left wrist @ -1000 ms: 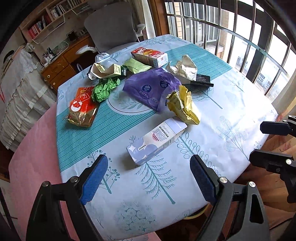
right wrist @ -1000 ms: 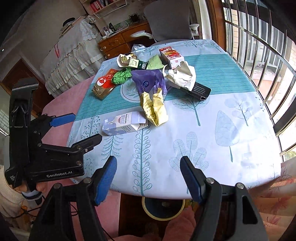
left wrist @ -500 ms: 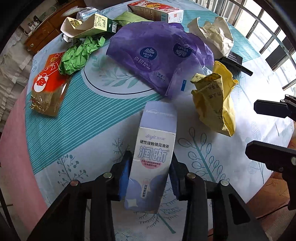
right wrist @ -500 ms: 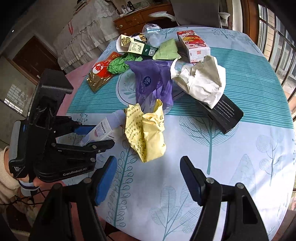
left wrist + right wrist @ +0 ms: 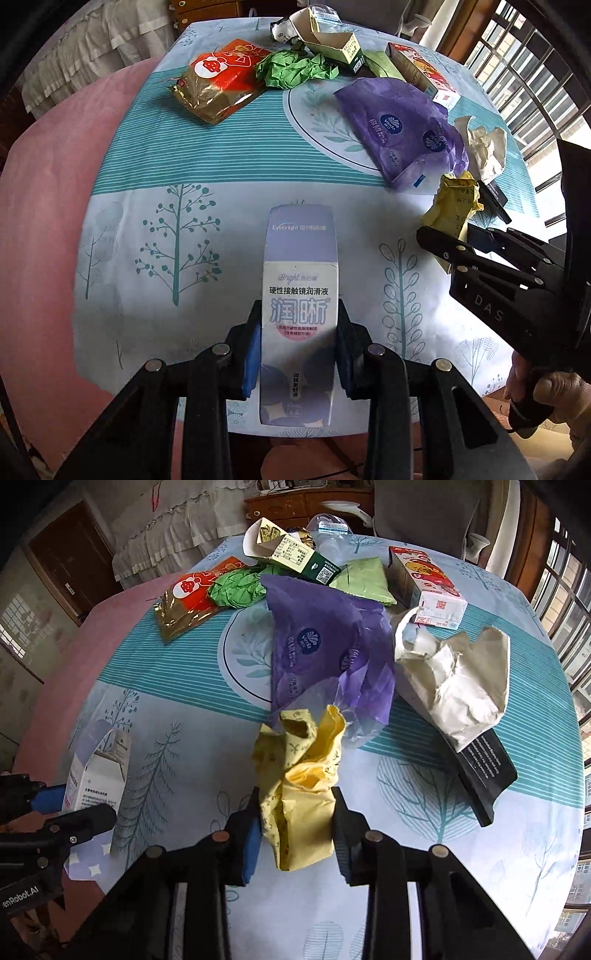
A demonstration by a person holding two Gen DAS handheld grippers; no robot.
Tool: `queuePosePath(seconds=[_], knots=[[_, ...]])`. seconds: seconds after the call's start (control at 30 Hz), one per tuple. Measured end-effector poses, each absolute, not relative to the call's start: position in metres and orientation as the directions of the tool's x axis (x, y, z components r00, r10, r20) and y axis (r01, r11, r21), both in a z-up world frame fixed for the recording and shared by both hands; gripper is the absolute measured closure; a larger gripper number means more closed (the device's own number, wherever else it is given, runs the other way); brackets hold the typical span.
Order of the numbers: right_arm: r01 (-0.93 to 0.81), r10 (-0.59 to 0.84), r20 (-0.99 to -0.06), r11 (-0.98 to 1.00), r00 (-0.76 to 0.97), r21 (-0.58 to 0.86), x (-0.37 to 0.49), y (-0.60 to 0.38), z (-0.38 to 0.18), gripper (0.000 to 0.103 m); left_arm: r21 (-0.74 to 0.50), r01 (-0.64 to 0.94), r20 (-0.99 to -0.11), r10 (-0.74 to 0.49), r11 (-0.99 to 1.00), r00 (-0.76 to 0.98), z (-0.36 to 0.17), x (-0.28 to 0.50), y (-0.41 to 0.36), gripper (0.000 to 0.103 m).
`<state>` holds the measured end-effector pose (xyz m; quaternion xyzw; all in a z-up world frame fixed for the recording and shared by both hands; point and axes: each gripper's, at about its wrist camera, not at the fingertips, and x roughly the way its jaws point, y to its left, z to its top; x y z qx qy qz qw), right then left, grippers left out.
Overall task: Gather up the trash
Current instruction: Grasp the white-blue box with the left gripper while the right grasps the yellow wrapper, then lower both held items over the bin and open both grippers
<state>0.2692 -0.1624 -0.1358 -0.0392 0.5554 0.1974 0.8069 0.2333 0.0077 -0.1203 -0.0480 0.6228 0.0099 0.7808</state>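
Left gripper (image 5: pixel 298 354) clamped on the carton (image 5: pixel 298 314), right gripper (image 5: pixel 293 834) pinching the yellow wrapper (image 5: pixel 299 786) above the counter (image 5: pixel 424 867): we judge both should lift straight, clear of the purple bag (image 5: pixel 325 653).

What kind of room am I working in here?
Most likely a home living or dining room: a round table with a printed cloth, a wooden dresser by the wall, and a barred window beside it.

Domestic room: round table (image 5: pixel 480 867) with printed tablecloth, wooden dresser (image 5: pixel 295 502), frilled fabric cover (image 5: pixel 166 535), barred window (image 5: pixel 517 74).
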Motion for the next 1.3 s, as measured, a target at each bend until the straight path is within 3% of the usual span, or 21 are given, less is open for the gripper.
queuePosePath(seconds=[0.33, 0.7, 0.97, 1.3], knots=[[-0.384, 0.356, -0.878, 0.896, 0.322, 0.222, 0.226, -0.146, -0.094, 0.074, -0.075, -0.049, -0.946, -0.055, 0.996, 0.319, -0.067, 0.186, 0.026, 0.071], [-0.256, 0.318, -0.83, 0.941, 0.457, 0.22, 0.107, -0.116, -0.041, 0.075, -0.081, 0.21, -0.891, -0.165, 0.974, 0.422, -0.025, 0.102, 0.043, 0.071], [-0.142, 0.235, -0.872, 0.971, 0.429, 0.191, 0.014, -0.105, -0.059, 0.075, -0.124, 0.286, -0.896, -0.232, 0.95, 0.38, -0.04, 0.033, 0.061, 0.071], [-0.058, 0.215, -0.925, 0.977, 0.313, 0.207, -0.024, -0.107, -0.11, 0.075, -0.185, 0.287, -0.933, -0.26, 0.94, 0.249, -0.097, -0.006, 0.044, 0.071]])
